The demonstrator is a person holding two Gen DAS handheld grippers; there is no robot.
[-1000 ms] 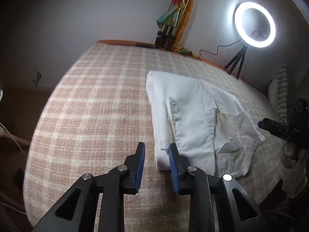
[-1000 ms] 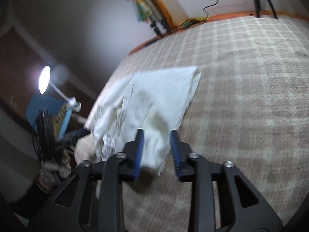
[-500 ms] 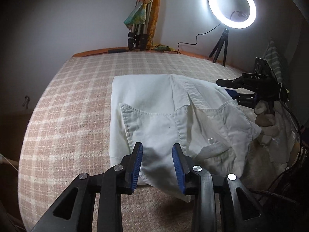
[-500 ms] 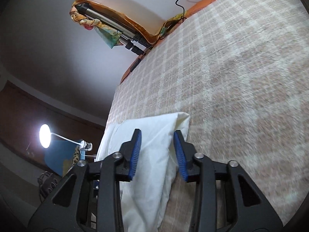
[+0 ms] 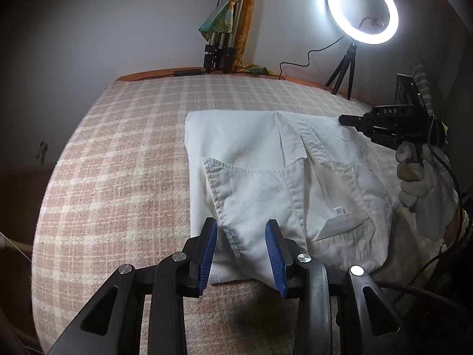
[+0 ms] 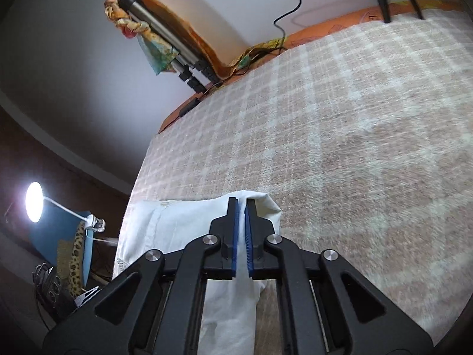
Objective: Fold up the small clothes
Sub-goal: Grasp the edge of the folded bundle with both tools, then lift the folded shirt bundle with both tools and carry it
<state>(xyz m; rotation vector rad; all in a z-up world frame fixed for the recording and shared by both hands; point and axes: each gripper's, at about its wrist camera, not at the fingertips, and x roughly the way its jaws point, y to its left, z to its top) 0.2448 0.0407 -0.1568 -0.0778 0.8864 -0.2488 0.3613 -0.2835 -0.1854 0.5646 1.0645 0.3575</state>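
A white shirt (image 5: 266, 177) lies partly folded on the checked bedspread (image 5: 118, 177), collar and sleeve layers on top. My left gripper (image 5: 241, 251) is open, its blue pads straddling the shirt's near edge just above it. My right gripper (image 6: 241, 233) is shut on the far right corner of the shirt (image 6: 177, 230); in the left wrist view it shows at the shirt's far right corner (image 5: 346, 120), held by a gloved hand.
A lit ring light on a tripod (image 5: 362, 9) stands at the bed's far right. Folded tripods with coloured cloth (image 5: 224, 29) lean on the wall. A desk lamp (image 6: 34, 202) and a blue box (image 6: 59, 242) sit beyond the bed's left edge.
My right gripper has closed on the shirt's far corner. My left gripper has moved in over the shirt's near edge, staying open.
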